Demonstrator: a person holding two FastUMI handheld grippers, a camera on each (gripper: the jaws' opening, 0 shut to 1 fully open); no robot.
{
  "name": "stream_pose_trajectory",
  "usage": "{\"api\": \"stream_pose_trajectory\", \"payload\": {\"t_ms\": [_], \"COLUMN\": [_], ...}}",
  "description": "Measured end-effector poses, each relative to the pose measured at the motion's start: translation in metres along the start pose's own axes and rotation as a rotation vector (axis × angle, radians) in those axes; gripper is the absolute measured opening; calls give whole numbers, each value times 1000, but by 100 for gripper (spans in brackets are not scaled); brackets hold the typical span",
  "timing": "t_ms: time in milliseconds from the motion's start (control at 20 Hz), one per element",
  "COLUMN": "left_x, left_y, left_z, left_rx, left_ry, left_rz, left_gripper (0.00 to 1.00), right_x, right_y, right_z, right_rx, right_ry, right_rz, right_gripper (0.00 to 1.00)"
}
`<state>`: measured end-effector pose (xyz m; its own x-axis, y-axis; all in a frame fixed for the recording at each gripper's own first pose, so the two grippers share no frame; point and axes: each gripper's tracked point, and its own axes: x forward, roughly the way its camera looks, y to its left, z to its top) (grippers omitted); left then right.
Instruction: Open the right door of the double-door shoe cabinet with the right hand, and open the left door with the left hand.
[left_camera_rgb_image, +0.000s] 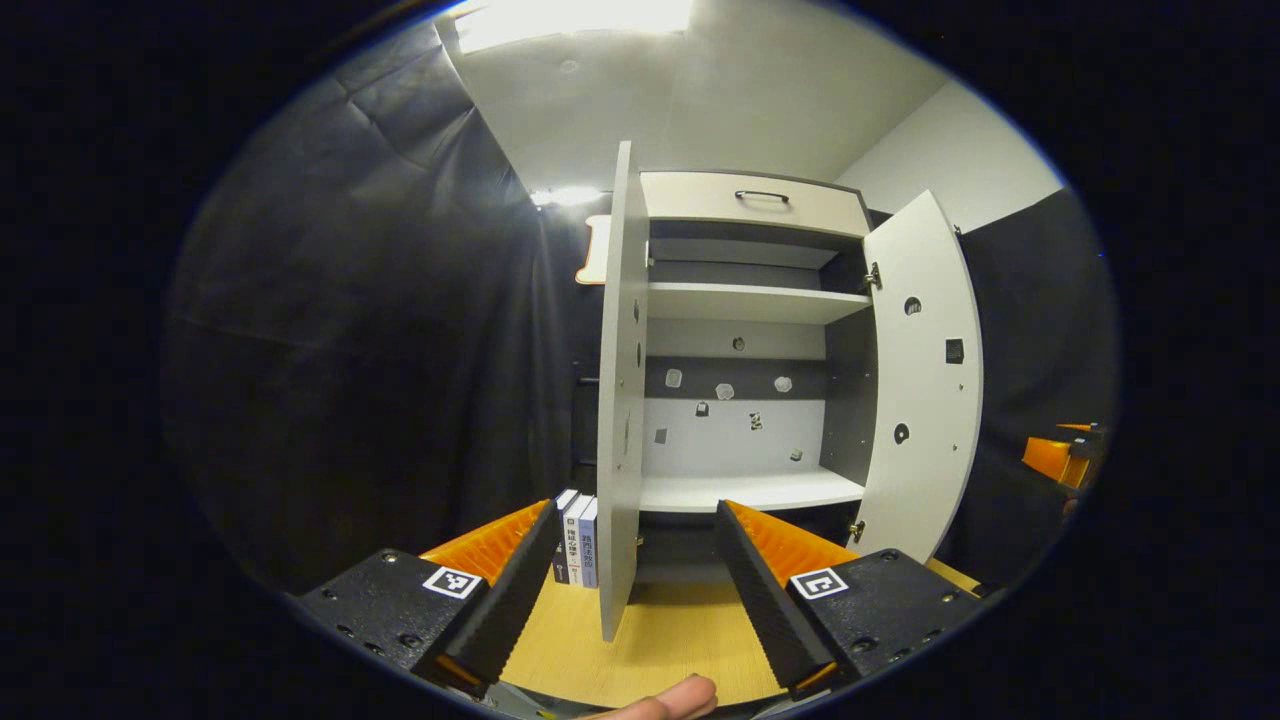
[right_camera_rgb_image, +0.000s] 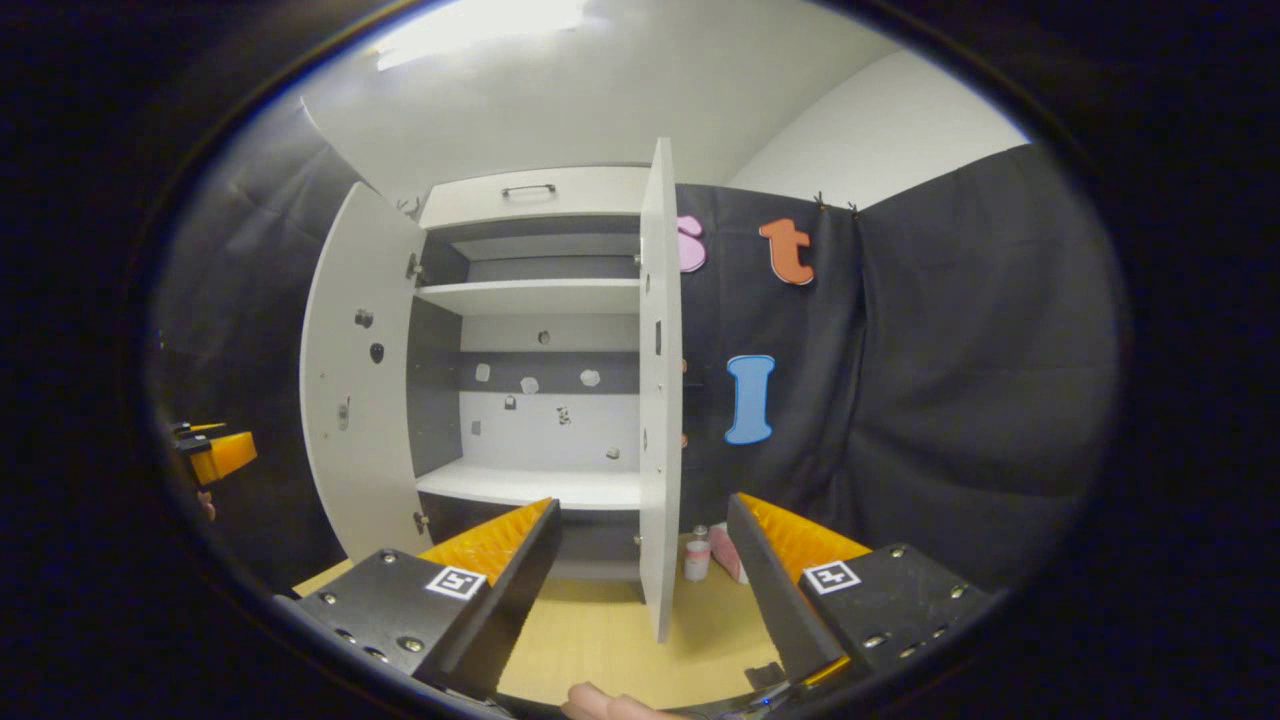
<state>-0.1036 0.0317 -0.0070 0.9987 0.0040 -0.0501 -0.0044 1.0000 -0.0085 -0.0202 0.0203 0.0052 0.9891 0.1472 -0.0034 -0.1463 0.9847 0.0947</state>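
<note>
The shoe cabinet stands on a wooden tabletop with both doors swung out and its pale shelves bare. In the left gripper view the left door is edge-on, lined up with the gap of my left gripper, whose fingers are wide open and do not press on it. The right door hangs open to the right. In the right gripper view the right door is edge-on above the gap of my open right gripper; the left door stands open at the left.
A drawer with a dark handle tops the cabinet. Books stand left of it on the wooden tabletop. A small bottle and a pink item sit right of it. Black cloth walls enclose the booth.
</note>
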Motion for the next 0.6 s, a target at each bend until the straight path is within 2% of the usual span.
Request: {"api": "stream_pose_trajectory", "payload": {"t_ms": [50, 100, 300, 350, 450, 600], "left_x": [0, 0, 2, 2, 2, 0], "left_y": [-5, -10, -22, -24, -27, -29], "left_z": [1, 2, -1, -3, -4, -4], "left_rx": [6, 11, 29, 31, 32, 31], "left_ry": [-6, -10, -3, 1, 1, -1], "left_rz": [-2, -8, -23, -27, -35, -40], "left_gripper": [100, 96, 94, 96, 94, 96], "right_x": [1, 3, -2, -4, -8, -13], "right_y": [0, 1, -2, -4, -4, -1], "right_z": [-3, -4, 0, 3, 5, 6], "right_rx": [9, 17, 32, 32, 22, 6], "right_ry": [6, 11, -5, -14, -24, -35], "right_rz": [7, 13, 27, 26, 26, 33], "right_gripper": [100, 100, 100, 99, 99, 99]}}
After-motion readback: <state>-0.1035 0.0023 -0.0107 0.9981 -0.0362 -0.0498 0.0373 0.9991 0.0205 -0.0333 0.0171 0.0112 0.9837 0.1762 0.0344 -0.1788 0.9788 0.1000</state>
